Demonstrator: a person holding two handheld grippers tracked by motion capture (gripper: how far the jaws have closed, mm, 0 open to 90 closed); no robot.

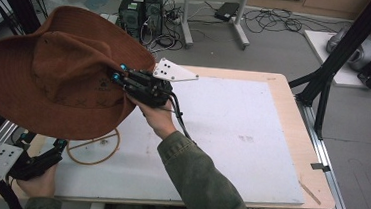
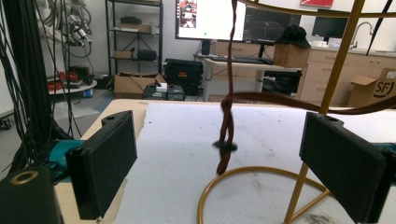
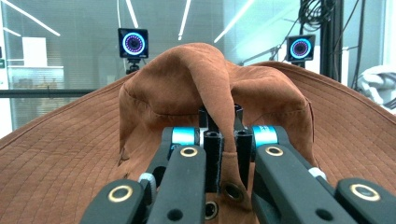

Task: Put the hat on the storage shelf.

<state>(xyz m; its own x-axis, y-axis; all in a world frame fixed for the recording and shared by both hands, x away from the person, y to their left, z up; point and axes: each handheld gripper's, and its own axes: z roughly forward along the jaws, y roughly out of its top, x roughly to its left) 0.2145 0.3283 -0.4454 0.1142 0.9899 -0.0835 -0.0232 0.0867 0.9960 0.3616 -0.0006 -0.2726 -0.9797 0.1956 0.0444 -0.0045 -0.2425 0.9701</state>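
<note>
High view has the right hand-held gripper [image 1: 117,74] pinching a fold of the brown hat's [image 1: 50,74] crown, held above the table [image 1: 283,117]; left hand-held gripper [image 1: 57,147] sits spread by the gold wire stand [image 1: 92,150].

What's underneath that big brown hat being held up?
Under the brown hat a gold wire stand rests on the white mat; its ring base shows, and the hat's twisted cord hangs down. The brim hides the stand's top from above. The left tool waits beside it, open.
</note>
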